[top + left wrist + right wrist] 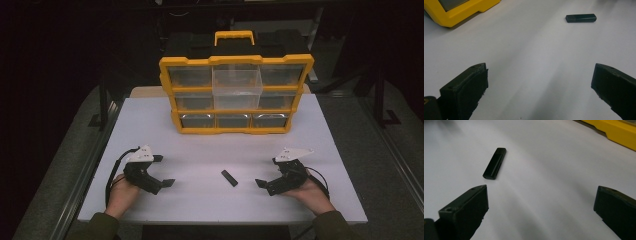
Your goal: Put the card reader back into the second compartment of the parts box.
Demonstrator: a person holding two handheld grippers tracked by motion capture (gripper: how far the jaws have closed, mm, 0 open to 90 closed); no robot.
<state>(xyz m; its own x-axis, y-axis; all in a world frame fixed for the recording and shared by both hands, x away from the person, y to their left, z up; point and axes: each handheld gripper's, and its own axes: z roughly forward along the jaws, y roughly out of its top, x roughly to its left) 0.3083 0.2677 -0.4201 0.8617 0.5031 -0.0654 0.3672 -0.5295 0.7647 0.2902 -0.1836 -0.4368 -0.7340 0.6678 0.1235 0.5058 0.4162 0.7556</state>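
Between the two hand-held grippers, on the bare white surface [200, 125], lies a small black stick [229, 178] (it looks like a capped USB drive, though the frames are too dim to be sure). It rests flat, well in front of the yellow organizer box [235, 95], whose clear middle drawer [237, 85] stands pulled out, apart from both sets of jaws.

Left of the stick, the left hand-held gripper [162, 171] rests low with its jaws spread wide and nothing between them; in the left gripper view the stick [581, 18] sits far ahead and to the right. Right of the stick, the right hand-held gripper [267, 172] is likewise spread and empty, and it is the nearer one: in the right gripper view the stick [494, 163] lies just beyond its left jaw.

Judging from this, the work stands at its start, the approach before a pick. The next move probably calls for the right hand-held gripper to shift toward the stick, straddle its narrow sides, and close. The open drawer looks a likely destination.
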